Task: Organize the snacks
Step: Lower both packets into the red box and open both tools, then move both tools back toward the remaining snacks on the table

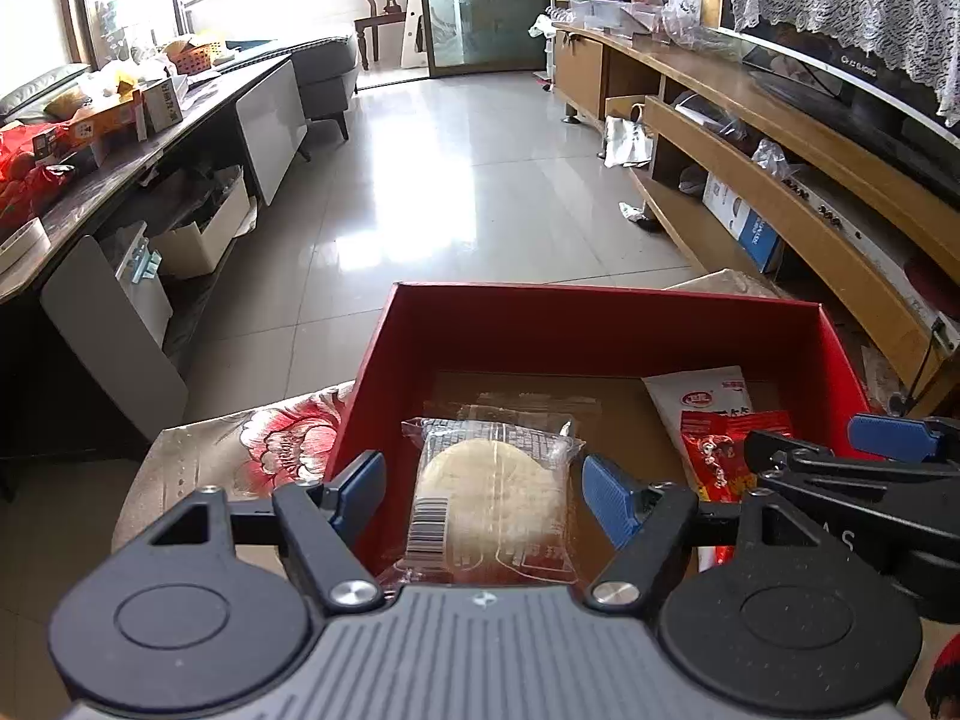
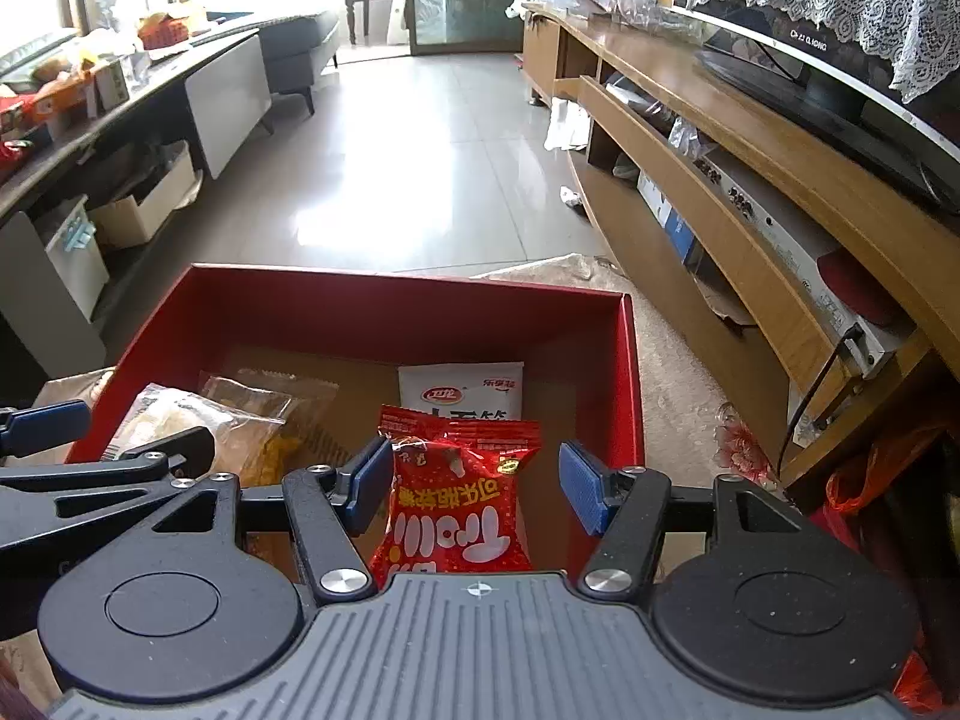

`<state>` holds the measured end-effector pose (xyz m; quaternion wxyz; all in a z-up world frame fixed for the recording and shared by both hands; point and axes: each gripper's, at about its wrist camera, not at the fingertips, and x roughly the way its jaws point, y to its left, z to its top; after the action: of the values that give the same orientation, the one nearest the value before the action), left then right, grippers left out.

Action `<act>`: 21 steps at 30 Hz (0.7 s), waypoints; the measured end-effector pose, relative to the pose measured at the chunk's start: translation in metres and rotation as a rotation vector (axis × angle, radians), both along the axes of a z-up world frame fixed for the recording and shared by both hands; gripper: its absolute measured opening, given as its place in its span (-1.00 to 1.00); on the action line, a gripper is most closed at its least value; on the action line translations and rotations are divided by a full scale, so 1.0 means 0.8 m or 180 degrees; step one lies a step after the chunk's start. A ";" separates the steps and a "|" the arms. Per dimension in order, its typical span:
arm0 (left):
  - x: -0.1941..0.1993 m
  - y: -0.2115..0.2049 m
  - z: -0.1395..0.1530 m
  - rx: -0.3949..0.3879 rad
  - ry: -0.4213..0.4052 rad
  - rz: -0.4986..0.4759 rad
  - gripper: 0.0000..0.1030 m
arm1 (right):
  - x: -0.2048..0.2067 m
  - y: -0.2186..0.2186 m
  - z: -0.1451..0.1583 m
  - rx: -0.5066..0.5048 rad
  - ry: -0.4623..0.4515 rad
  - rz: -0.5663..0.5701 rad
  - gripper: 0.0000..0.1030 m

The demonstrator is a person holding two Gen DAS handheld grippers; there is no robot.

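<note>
We've got both tools over the red box [image 1: 600, 324] now. Our left gripper [image 1: 483, 495] hangs wide open above the clear-wrapped biscuit [image 1: 492, 498], pads well apart on either side, holding nothing. Over on the other side, our right gripper [image 2: 474, 486] is spread just as wide around the red candy bag [image 2: 459, 498], touching nothing we can see. Both snacks lie inside the box, the white packet [image 2: 462, 390] just behind the red bag and the yellow snack pack [image 2: 264, 420] behind the biscuit.

That biscuit looks light but brittle, and the film slick, so we'd pinch gently across the middle of the wrapper, not the crimped ends. The red bag looks soft and puffy; we'd grip it low across its body, where it should give without sliding.
</note>
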<state>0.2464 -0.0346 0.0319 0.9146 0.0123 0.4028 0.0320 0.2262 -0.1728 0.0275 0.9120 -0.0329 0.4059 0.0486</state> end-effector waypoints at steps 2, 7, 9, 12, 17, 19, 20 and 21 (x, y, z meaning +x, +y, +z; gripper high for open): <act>-0.003 0.000 0.002 -0.0002 -0.0013 -0.0005 0.39 | -0.002 -0.001 0.002 -0.0005 -0.0011 -0.0009 0.33; -0.015 -0.001 0.011 -0.0027 -0.0055 -0.0047 0.39 | -0.012 -0.002 0.008 -0.0018 -0.0044 -0.0014 0.33; -0.020 -0.003 0.014 -0.0035 -0.0065 -0.0066 0.39 | -0.019 -0.005 0.010 -0.0025 -0.0057 -0.0013 0.33; -0.028 -0.005 0.017 -0.0052 -0.0078 -0.0095 0.39 | -0.027 -0.007 0.012 -0.0019 -0.0051 -0.0024 0.34; -0.049 -0.006 0.021 -0.0079 -0.0089 -0.0161 0.40 | -0.047 -0.014 0.014 -0.0032 -0.0058 -0.0039 0.38; -0.059 -0.007 0.021 -0.0093 -0.0068 -0.0192 0.40 | -0.057 -0.017 0.016 -0.0037 -0.0058 -0.0034 0.38; -0.066 -0.007 0.019 -0.0089 -0.0046 -0.0217 0.40 | -0.062 -0.018 0.016 -0.0046 -0.0059 -0.0033 0.38; -0.072 -0.007 0.017 -0.0083 -0.0026 -0.0234 0.40 | -0.067 -0.019 0.016 -0.0054 -0.0056 -0.0038 0.38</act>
<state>0.1891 -0.0403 0.0455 0.9169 0.0151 0.3987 -0.0069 0.1724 -0.1882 0.0399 0.9156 -0.0386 0.3984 0.0394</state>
